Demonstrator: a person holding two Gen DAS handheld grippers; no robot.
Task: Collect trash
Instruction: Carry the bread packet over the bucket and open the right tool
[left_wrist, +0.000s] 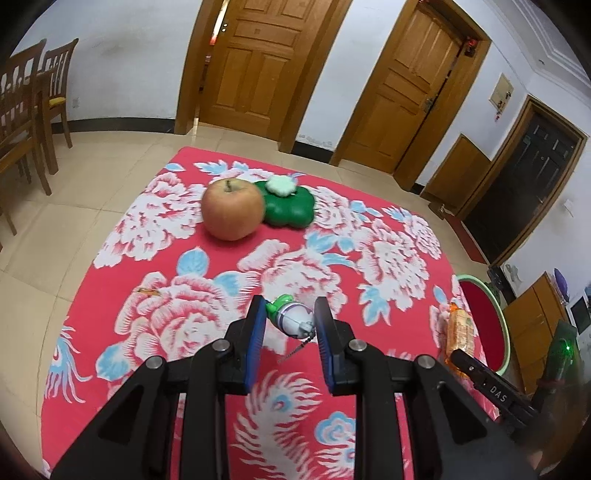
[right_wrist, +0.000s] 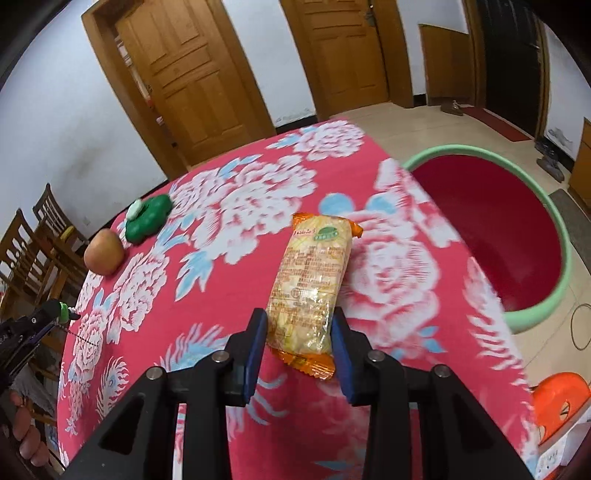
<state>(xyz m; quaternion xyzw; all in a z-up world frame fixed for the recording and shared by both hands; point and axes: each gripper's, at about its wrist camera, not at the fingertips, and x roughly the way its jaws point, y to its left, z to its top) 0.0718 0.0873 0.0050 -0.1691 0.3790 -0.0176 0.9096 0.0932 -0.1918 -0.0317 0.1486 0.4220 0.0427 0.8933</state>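
two pieces of trash are already in the grippers, and neither has reached the bin yet, so the collecting looks partly done at best. the right gripper (right_wrist: 298, 334) is clamped on the near end of an orange snack packet (right_wrist: 312, 284), its pads pressing the wrapper from both sides; the packet sticks forward over the table (right_wrist: 229, 258), toward the right edge. just past that edge, lower than the tabletop, stands the red bin with the green rim (right_wrist: 491, 221), and as far as the right wrist view shows its inside looks bare. the left gripper (left_wrist: 291, 325) is closed on a small white and green toy-like item with a bead chain (left_wrist: 293, 316), held between its pads above the near part of the table.

left on the cloth near the far left corner are an apple (left_wrist: 232, 209) and, touching it on the far side, a green clover-shaped thing with a pale top (left_wrist: 286, 203); whether either counts as trash i cannot tell. a small orange scrap (left_wrist: 149, 291) also lies near the left edge. my reading is that the next work is carrying both held pieces over the right edge and dropping them into the bin, then coming back for the scrap.
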